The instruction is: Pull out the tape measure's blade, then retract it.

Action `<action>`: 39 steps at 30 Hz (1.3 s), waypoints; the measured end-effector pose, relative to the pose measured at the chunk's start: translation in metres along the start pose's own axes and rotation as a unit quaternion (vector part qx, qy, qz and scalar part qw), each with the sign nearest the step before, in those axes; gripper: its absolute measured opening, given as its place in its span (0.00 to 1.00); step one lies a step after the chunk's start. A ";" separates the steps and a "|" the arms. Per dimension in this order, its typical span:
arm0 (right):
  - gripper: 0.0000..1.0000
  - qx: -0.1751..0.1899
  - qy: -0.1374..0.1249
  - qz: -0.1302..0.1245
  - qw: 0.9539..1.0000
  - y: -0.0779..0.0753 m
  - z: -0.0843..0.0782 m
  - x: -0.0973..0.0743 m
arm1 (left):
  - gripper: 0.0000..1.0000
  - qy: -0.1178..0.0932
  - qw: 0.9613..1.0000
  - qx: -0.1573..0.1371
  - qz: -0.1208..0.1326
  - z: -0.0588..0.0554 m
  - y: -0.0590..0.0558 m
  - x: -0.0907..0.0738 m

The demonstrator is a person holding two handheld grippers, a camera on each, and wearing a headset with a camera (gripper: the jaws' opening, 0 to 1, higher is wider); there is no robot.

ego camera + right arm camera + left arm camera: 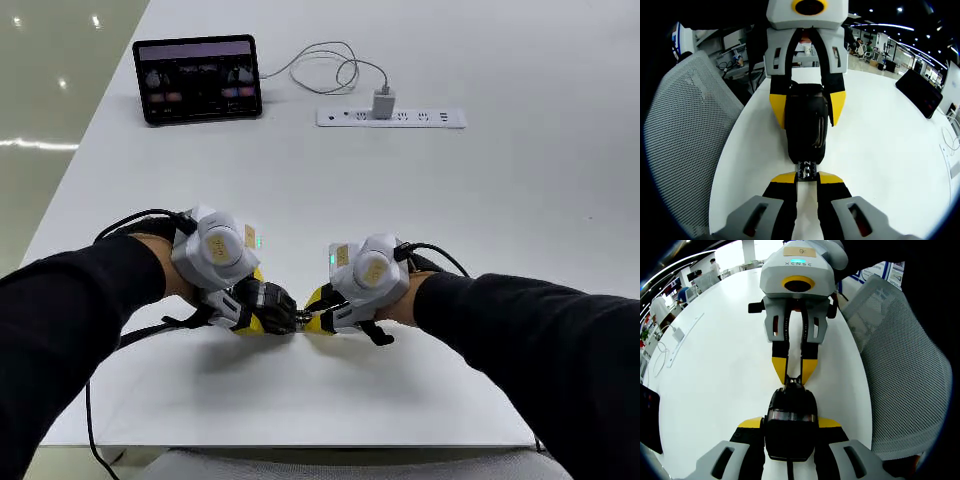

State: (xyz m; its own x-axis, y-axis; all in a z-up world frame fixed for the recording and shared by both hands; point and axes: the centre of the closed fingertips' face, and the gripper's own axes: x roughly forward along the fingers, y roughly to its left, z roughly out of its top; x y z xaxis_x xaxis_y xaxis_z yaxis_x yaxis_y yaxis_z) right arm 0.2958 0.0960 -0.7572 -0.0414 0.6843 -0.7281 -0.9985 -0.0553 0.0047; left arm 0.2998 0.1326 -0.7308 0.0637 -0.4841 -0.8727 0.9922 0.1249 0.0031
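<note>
A black tape measure [273, 305] sits low over the white table [330, 200], close to its near edge. My left gripper [258, 312] is shut on the black case [790, 425], with a yellow-tipped jaw on each side of it. My right gripper [316, 321] faces it head-on and is shut on the blade's end hook [806, 170], where printed marks show on a very short length of blade. In the right gripper view the case [807, 120] lies just beyond my own jaws. The two grippers almost touch tip to tip.
At the far left of the table stands a dark tablet [198, 78]. A white power strip [392, 118] with a plugged charger and looped cable lies beyond the middle. A grey mesh chair [900, 365] stands just off the near edge. Black cables trail from both wrists.
</note>
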 end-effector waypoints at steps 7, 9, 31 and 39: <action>0.10 0.007 0.000 -0.004 1.000 0.000 -0.003 -0.002 | 0.34 -0.002 1.000 -0.002 0.000 0.000 0.000 0.000; 0.10 0.012 -0.001 -0.004 1.000 0.000 -0.002 -0.002 | 0.34 -0.004 1.000 -0.005 0.001 0.000 0.000 0.000; 0.10 -0.004 0.006 0.004 1.000 0.000 0.004 0.007 | 0.34 -0.014 1.000 -0.010 0.006 -0.001 0.002 0.000; 0.11 0.011 0.004 0.006 1.000 0.000 0.003 0.006 | 0.34 -0.014 1.000 -0.009 0.006 -0.001 0.002 0.001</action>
State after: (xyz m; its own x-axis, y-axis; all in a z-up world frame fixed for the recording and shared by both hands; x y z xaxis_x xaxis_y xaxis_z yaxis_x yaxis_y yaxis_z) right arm 0.2958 0.1022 -0.7599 -0.0541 0.6779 -0.7332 -0.9984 -0.0477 0.0296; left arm 0.3020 0.1332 -0.7317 0.0780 -0.5060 -0.8590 0.9893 0.1461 0.0037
